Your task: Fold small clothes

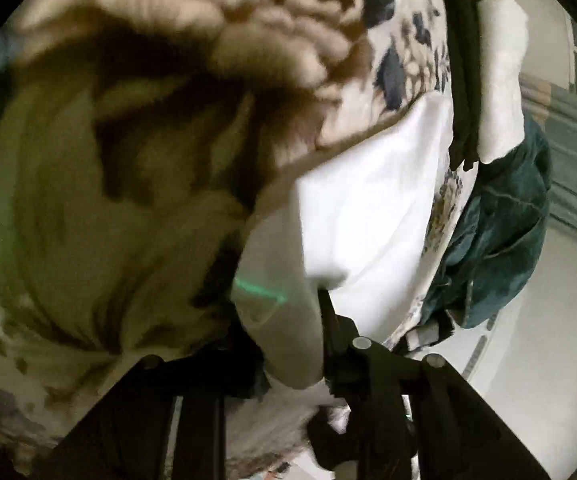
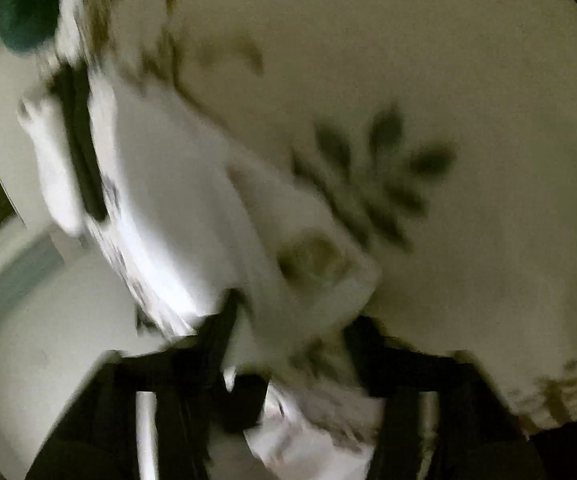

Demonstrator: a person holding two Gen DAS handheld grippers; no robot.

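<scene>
A white garment with a dark leaf and flower print [image 1: 372,216] fills most of the left wrist view, lifted and bunched close to the lens. My left gripper [image 1: 288,316] is shut on a white fold of it; its left finger is hidden by cloth. In the blurred right wrist view the same printed garment [image 2: 368,168] hangs across the frame. My right gripper [image 2: 292,320] is shut on its white edge, with cloth running down between the fingers.
A dark teal garment [image 1: 500,240] lies bunched at the right on a white table [image 1: 536,360]. A black strip and a white cloth [image 1: 502,80] lie beyond it. The teal garment [image 2: 24,12] and white table [image 2: 48,340] show in the right wrist view.
</scene>
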